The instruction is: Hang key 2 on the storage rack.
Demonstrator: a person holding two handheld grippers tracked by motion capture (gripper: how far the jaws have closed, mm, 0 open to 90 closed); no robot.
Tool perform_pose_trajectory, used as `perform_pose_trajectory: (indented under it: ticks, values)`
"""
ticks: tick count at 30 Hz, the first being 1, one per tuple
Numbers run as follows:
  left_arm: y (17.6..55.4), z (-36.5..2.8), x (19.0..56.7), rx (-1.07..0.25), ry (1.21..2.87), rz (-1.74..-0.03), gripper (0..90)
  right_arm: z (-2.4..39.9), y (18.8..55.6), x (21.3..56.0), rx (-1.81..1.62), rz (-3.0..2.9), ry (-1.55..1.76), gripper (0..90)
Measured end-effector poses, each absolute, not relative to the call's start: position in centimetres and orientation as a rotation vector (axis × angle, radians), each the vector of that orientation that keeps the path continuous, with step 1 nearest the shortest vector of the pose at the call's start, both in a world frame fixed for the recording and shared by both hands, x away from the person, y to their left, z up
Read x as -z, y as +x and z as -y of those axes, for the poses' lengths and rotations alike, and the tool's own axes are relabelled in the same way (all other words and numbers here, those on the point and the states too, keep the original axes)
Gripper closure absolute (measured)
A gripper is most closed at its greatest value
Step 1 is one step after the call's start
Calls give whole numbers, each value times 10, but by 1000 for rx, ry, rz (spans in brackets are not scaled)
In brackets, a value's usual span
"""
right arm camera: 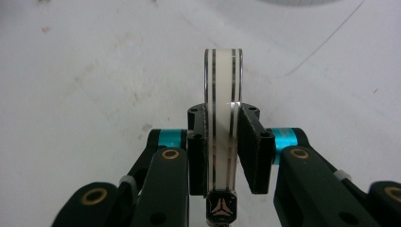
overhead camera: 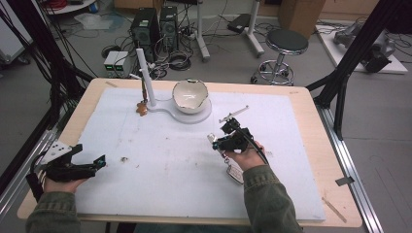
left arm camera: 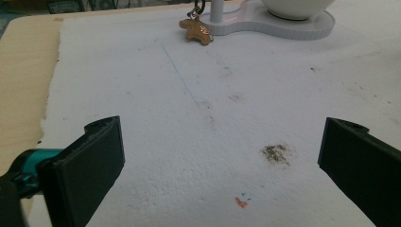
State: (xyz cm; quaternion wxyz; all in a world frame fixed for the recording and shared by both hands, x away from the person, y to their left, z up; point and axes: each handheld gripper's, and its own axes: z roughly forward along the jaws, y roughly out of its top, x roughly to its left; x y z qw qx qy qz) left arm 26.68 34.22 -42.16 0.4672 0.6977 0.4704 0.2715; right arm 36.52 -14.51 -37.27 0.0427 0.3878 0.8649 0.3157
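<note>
Clamping the white-and-striped tag (right arm camera: pixel 222 94) edge-on, the right gripper (right arm camera: pixel 222 137) should lift steadily toward the stand (overhead camera: pixel 145 73) at eleven o'clock; left gripper (left arm camera: pixel 222 156) waits agape

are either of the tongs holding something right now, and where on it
The right tongs are shut on a flat white tag, gripping its two faces near the lower end. The left tongs are open and hold nothing.

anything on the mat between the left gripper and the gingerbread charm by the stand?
Only bare stained mat lies between the open left gripper and charm, per its own view.
</note>
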Motion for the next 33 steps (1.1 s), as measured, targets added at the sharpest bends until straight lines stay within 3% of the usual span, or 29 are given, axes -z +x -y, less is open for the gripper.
perform_pose_trajectory:
  ticks: [14,33]
  values:
    - [268,-343,422,-661,1708,-1157,17,143,378,332,-1306,-2497,1223,747]
    - [268,-344,423,-658,1706,-1156,17,114,389,306,-1402,-2488,1180,747]
